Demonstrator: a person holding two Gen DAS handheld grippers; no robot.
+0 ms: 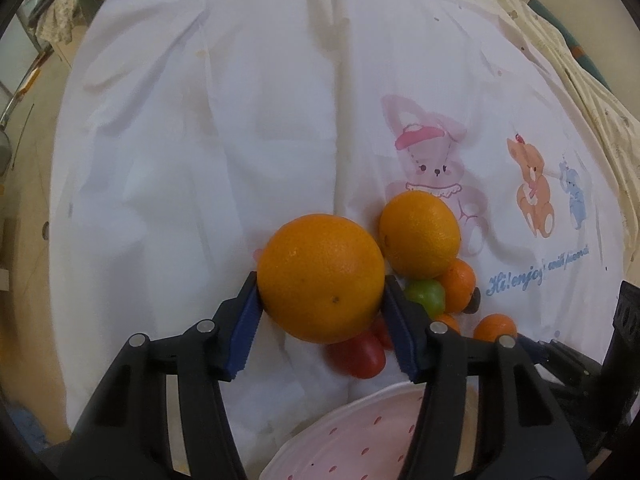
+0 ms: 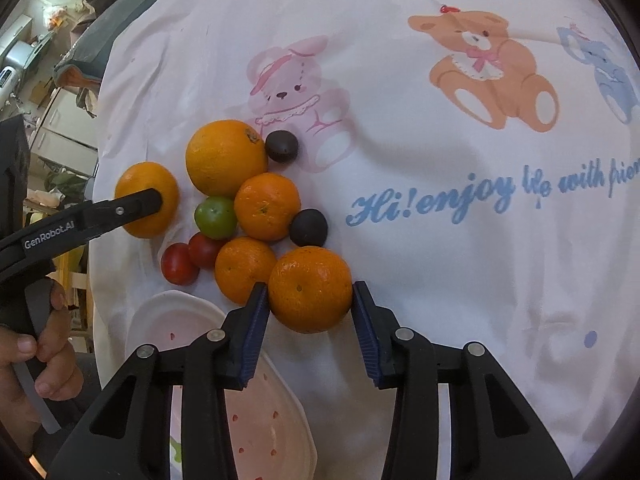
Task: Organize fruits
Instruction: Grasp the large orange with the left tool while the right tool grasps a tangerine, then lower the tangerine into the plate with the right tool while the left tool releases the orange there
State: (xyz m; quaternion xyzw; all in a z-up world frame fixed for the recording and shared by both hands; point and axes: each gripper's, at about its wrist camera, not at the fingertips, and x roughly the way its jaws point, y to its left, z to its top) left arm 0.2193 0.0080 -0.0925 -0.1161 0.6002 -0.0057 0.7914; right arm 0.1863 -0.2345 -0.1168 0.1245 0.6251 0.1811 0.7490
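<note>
- Large orange (image 1: 320, 276) pinched in left hand-held gripper (image 1: 320, 308), lifted just off the fruit pile.
- Right hand-held gripper (image 2: 310, 300) spread around a mandarin (image 2: 310, 288) — left pad touching, right pad apart.
- Pink plate (image 2: 176, 316) holds no fruit — sorting barely begun, I judge.
- Cartoon-print cloth (image 2: 440, 260) covers the surface; cluttered room behind.

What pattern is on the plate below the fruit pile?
The plate is white to pale pink with small red strawberry-like marks, clearest in the right wrist view.
</note>
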